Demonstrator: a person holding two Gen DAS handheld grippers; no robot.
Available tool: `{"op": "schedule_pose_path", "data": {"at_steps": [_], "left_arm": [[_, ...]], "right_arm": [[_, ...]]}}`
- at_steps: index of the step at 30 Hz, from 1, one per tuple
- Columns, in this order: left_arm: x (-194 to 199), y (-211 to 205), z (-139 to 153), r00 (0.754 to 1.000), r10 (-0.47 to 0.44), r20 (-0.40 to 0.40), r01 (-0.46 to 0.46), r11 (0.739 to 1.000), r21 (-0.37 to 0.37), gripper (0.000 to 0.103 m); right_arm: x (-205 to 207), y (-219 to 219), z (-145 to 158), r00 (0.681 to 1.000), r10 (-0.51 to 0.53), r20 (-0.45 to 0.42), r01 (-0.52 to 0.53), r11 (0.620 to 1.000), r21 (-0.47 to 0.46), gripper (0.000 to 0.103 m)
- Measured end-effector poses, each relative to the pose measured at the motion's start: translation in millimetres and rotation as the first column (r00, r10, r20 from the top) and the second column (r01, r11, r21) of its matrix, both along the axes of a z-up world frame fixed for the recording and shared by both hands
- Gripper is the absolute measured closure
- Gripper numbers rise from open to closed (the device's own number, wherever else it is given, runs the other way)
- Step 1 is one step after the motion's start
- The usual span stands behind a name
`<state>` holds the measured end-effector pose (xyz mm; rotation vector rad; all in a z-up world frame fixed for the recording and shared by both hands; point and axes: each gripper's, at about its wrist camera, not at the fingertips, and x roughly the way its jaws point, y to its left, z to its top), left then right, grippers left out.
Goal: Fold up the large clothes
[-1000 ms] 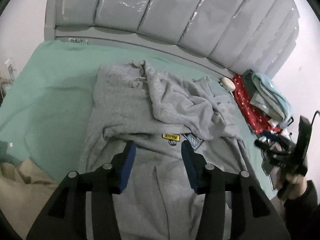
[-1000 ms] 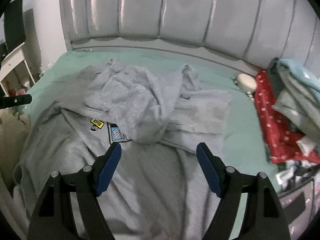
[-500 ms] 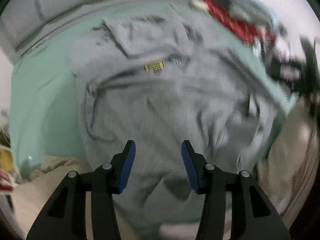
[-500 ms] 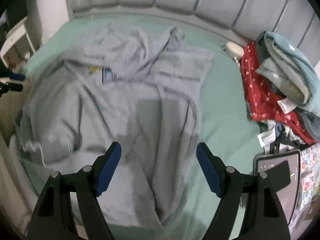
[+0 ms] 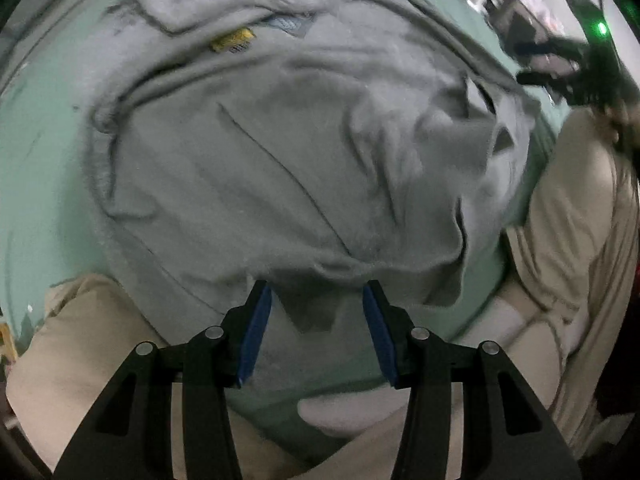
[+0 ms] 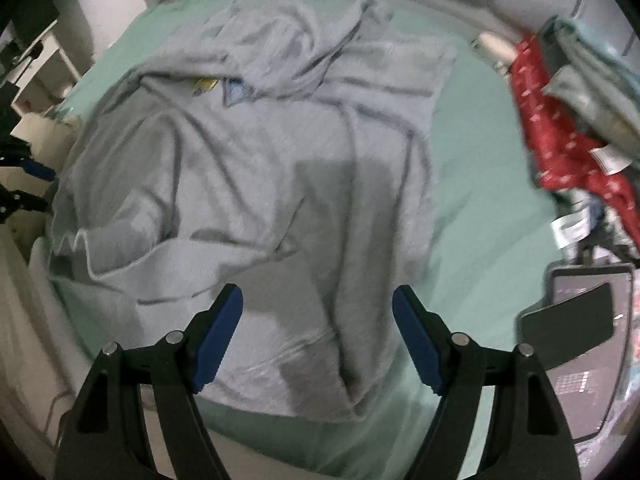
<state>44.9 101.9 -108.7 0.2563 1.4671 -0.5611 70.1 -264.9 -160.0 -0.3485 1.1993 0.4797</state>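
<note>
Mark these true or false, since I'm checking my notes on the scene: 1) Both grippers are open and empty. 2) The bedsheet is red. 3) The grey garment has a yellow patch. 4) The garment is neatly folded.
1) True: the left gripper and right gripper hold nothing.
2) False: the bedsheet is mint green.
3) True: the grey garment has a yellow patch.
4) False: it lies spread out and rumpled.

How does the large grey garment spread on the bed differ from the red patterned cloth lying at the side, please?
The large grey garment is plain grey with a yellow patch near its top; the red patterned cloth is bright red with small pale marks. The grey garment lies spread over the middle of the green sheet, while the red cloth is bunched in a pile at the bed's edge. Both are rumpled fabric and neither is gripped.
</note>
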Motion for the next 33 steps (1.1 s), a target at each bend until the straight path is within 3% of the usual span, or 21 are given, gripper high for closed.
{"op": "schedule_pose_path", "data": {"at_steps": [3, 7, 13, 22, 23, 24, 25, 28, 33], "left_arm": [[-4, -5, -7, 0.997, -0.044, -0.057, 0.045, 0.999, 0.003, 0.053], [-3, 0, -22, 0.991, -0.025, -0.128, 0.03, 0.999, 0.039, 0.052], [-1, 1, -36, 0.983, -0.02, -0.181, 0.029, 0.999, 0.046, 0.046], [-3, -14, -53, 0.977, -0.024, -0.213, 0.05, 0.992, 0.117, 0.046], [-3, -17, -55, 0.977, -0.029, -0.21, 0.057, 0.99, 0.128, 0.046], [-3, -18, -56, 0.978, -0.036, -0.206, 0.066, 0.988, 0.138, 0.046], [-5, -22, -59, 0.978, -0.04, -0.203, 0.07, 0.987, 0.145, 0.046], [-7, -27, -60, 0.979, -0.048, -0.2, 0.08, 0.984, 0.159, 0.046], [-15, -44, -61, 0.985, -0.044, -0.168, 0.075, 0.98, 0.185, 0.048]], "right_arm": [[-1, 8, -10, 0.998, 0.043, -0.041, -0.044, 0.999, -0.012, 0.035], [-1, 19, -27, 0.991, 0.09, -0.095, -0.097, 0.993, -0.068, 0.047], [2, 24, -44, 0.983, 0.098, -0.154, -0.115, 0.988, -0.105, 0.048], [17, 32, -65, 0.973, 0.115, -0.201, -0.139, 0.984, -0.108, 0.05], [16, 35, -64, 0.973, 0.124, -0.193, -0.146, 0.984, -0.105, 0.054], [13, 38, -61, 0.973, 0.147, -0.177, -0.164, 0.983, -0.086, 0.071], [11, 41, -58, 0.974, 0.156, -0.166, -0.171, 0.982, -0.083, 0.081], [7, 41, -51, 0.978, 0.169, -0.126, -0.179, 0.981, -0.08, 0.092], [7, 34, -24, 0.988, 0.149, -0.025, -0.15, 0.988, -0.034, 0.095]]}}
